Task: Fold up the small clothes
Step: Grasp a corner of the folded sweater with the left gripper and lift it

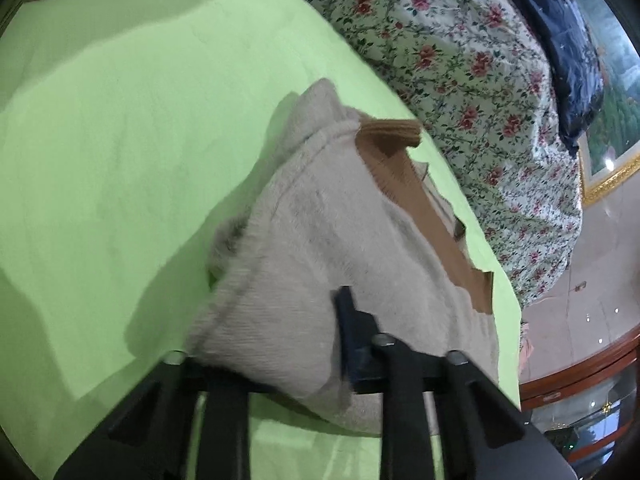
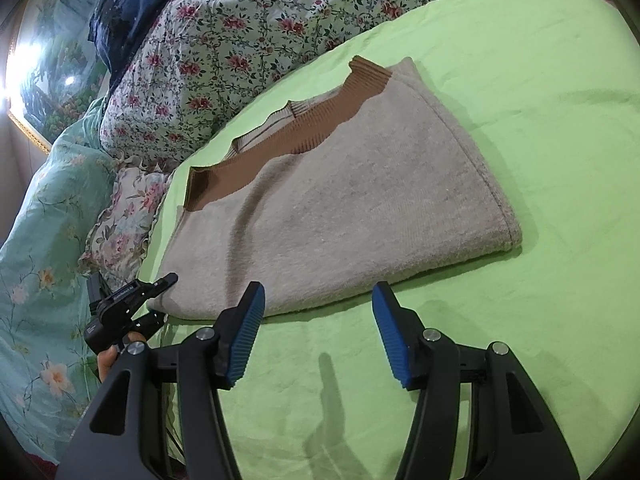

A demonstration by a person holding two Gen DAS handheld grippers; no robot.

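Right wrist view showed the beige sweater (image 2: 340, 200) mid-fold at centre frame, the left gripper (image 2: 158, 296) pinching its lower-left corner and the right gripper (image 2: 318, 336) gaping empty below, so the next fold probably needed both holding that near edge.

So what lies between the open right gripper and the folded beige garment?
Only bare green sheet, seen in the right wrist view: the right gripper hovers open just short of the beige garment.

The sweater (image 2: 340, 208) is plain beige-grey with a ribbed brown trim (image 2: 308, 136). It lies on a solid lime-green sheet (image 2: 520, 120). The quilt (image 2: 240, 40) is white with red roses and green leaves. A pillow (image 2: 44, 240) is turquoise with pale flowers. The right hand-held gripper (image 2: 318, 336) is black with 2 blue ribbed pads (image 2: 248, 340).
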